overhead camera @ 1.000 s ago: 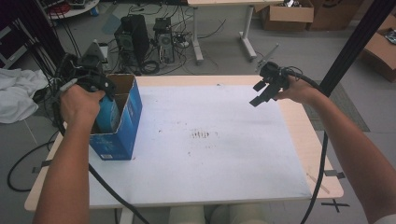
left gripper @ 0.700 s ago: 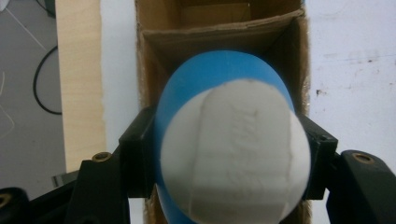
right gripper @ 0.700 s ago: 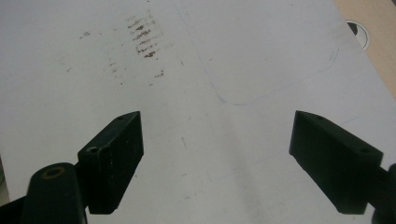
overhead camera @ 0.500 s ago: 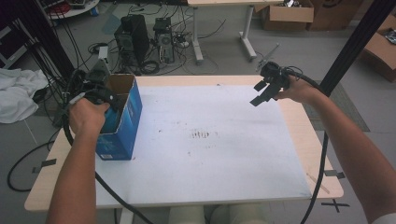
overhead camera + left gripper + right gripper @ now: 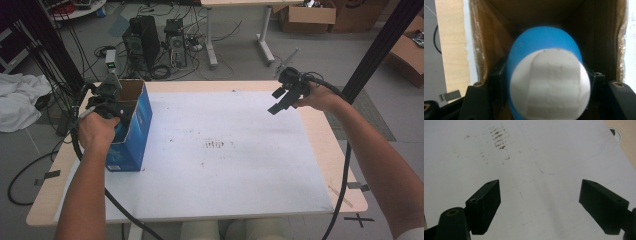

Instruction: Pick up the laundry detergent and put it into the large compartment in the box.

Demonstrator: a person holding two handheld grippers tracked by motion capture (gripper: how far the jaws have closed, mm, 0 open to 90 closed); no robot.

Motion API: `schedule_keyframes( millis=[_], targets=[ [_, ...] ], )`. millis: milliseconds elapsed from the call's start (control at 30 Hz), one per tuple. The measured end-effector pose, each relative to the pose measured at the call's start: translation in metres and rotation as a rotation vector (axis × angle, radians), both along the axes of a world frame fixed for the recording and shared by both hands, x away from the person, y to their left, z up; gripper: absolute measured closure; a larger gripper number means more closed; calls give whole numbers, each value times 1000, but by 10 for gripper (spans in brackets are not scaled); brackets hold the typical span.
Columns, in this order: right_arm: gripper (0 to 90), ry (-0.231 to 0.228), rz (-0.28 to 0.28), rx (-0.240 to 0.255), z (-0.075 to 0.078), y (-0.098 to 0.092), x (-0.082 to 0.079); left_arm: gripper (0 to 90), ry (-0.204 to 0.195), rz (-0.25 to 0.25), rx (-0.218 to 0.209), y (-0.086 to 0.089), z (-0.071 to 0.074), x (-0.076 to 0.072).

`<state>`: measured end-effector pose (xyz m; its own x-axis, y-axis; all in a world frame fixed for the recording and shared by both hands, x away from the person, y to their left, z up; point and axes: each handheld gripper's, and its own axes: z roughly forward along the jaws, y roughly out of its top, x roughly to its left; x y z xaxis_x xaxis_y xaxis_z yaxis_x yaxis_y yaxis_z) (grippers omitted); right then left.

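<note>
A: Nearest us, the person's two forearms come in over the pale wooden desk (image 5: pixel 330 165), with its white, scuffed sheet (image 5: pixel 225 165) spread flat across the middle.

B: And the left claw (image 5: pixel 549 82)?

A: Clenched on a smooth blue cylinder (image 5: pixel 541 47), round-bodied, capped with a flat whitish end that looks papery and a bit wrinkled. From above, the left claw (image 5: pixel 107 102) is dipped into the open top of the box.

B: So the cylinder sits inside?

A: Yes, down within the cardboard box (image 5: pixel 131 135), glossy blue printed on the outside, raw brown corrugated board within. The box stands upright on the desk's left side, flaps open.

B: The other hand?

A: Farther off, the right claw (image 5: pixel 282 97) hangs above the desk's far right area, matte black, blocky. Its own camera shows the right claw (image 5: pixel 539 205) released, jaws spread wide, nothing between them, just the smudged sheet with dark flecks below.

B: Beyond the desk?

A: Grey floor, a black computer tower (image 5: pixel 142 37), tangled cables, and brown cardboard cartons (image 5: pixel 307 12) at the back.
</note>
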<state>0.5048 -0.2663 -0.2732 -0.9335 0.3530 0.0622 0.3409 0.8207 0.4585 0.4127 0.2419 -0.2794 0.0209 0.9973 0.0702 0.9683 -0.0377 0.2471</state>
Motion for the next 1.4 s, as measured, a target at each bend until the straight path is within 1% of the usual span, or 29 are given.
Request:
schedule_keyframes(
  millis=[33, 100, 167, 233, 433, 533, 633, 700, 800, 967, 1033, 1167, 1200, 1300, 1367, 1400],
  targets=[
    [176, 0, -1, 2, 0, 0, 0, 381, -3, 1, -1, 0, 0, 0],
    [176, 1, -2, -1, 0, 0, 0, 381, 9, -2, -3, 1, 0, 0],
    [176, 1, -1, -1, -1, 0, 1, 380, 9, 6, -9, 2, -1, 0],
    [176, 2, 1, -1, -1, 1, 0, 380, 20, 12, -16, 3, 0, 0],
    [177, 3, 8, -3, -1, 3, -1, 377, 20, 26, -26, 5, -1, 0],
    [177, 3, 8, -5, -1, 3, -1, 375, 24, 22, -28, 5, -1, 0],
    [177, 2, 8, -3, -1, 2, -1, 374, 15, 13, -29, 5, -1, 0],
    [177, 3, 6, -3, -1, 2, -2, 372, 10, 14, -43, 7, -1, -1],
    [177, 7, 7, -7, -1, 2, -2, 370, 2, 13, -53, 9, 0, -1],
    [177, 11, 9, -9, -3, 3, -2, 348, -6, 9, -48, 7, 2, -1],
    [178, 10, 13, -10, -3, 3, -2, 338, -18, 11, -47, 5, 3, -1],
    [179, 9, 15, -9, -2, 3, -2, 311, -15, 16, -49, 5, 7, -1],
    [182, 11, 16, -9, -2, 3, -3, 307, -19, 19, -46, 5, 7, -1],
    [181, 13, 14, -12, -2, 2, -3, 302, -17, 18, -40, 4, 9, -2],
    [180, 14, 12, -12, -2, 2, -4, 302, -27, 24, -40, 4, 12, -2],
    [180, 14, 13, -12, -2, 2, -4, 302, -24, 21, -35, 5, 13, -3]
  ],
)
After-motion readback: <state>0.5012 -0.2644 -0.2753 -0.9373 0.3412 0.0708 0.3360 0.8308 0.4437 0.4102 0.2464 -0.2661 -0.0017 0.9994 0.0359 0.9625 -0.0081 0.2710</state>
